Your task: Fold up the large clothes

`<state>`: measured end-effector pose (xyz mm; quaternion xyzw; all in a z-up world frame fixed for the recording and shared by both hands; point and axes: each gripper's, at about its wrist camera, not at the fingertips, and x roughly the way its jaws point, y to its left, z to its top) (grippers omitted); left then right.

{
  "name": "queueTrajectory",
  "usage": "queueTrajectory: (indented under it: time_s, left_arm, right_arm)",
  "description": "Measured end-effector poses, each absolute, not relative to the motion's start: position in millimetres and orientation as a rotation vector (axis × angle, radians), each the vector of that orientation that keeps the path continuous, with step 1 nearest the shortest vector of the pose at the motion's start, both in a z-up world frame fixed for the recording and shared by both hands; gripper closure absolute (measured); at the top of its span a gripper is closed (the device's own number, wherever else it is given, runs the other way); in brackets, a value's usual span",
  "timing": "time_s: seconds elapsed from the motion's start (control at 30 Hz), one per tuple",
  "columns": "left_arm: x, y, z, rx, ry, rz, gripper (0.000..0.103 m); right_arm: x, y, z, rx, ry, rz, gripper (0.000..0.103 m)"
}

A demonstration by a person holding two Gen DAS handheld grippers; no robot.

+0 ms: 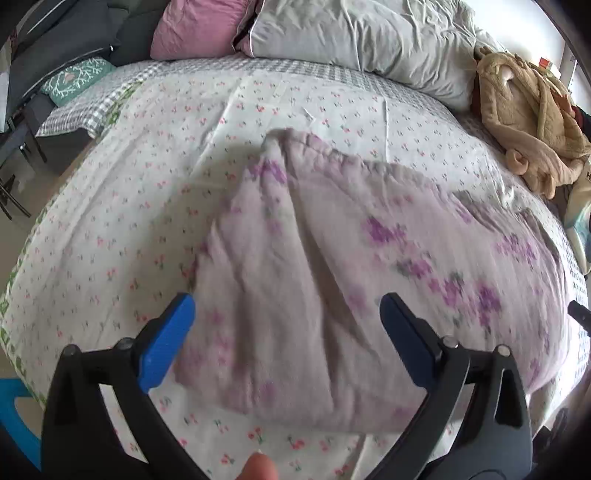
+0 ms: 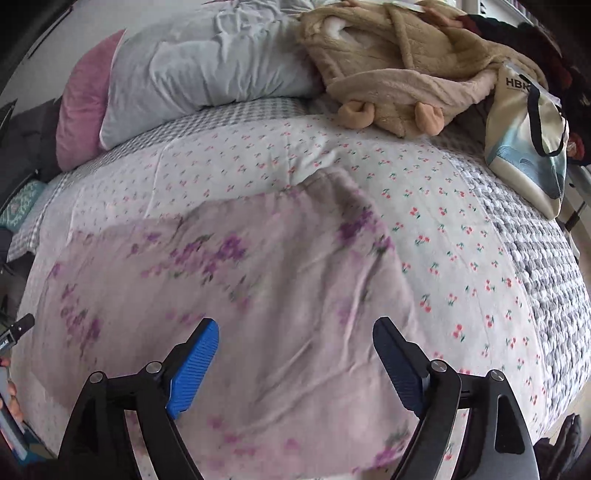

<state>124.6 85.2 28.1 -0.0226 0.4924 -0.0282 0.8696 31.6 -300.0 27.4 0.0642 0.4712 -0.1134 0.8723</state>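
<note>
A large pale pink garment with purple flowers [image 1: 332,266] lies spread on the bed, partly folded, with a raised fold running up its left part. It also shows in the right wrist view [image 2: 240,295]. My left gripper [image 1: 288,306] is open and empty, hovering over the garment's near left part. My right gripper [image 2: 295,328] is open and empty over the garment's near right part. A piece of the left gripper [image 2: 18,328] shows at the left edge of the right wrist view.
The bed has a white cherry-print cover [image 1: 110,229] over a grey checked sheet [image 2: 546,258]. At the head lie a pink pillow [image 1: 195,26] and a grey pillow [image 1: 351,33]. A beige plush robe [image 2: 399,62] and a tote bag [image 2: 528,147] sit at the right.
</note>
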Motion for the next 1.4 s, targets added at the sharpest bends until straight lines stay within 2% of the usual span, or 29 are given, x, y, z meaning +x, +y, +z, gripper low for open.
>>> queueTrajectory:
  time_s: [0.2, 0.47, 1.4]
  left_arm:
    - [68.3, 50.0, 12.1, 0.018, 1.092, -0.127, 0.003]
    - [25.9, 28.2, 2.6, 0.089, 1.095, -0.119, 0.003]
    - [6.0, 13.2, 4.9, 0.083, 1.058, -0.16, 0.003]
  right_arm:
    - [-3.7, -232.6, 13.4, 0.019, 1.011, -0.11, 0.015]
    - [-26.5, -199.3, -11.1, 0.005, 1.065, -0.084, 0.015]
    - [-49.7, -191.1, -5.0, -0.022, 1.023, -0.121, 0.015]
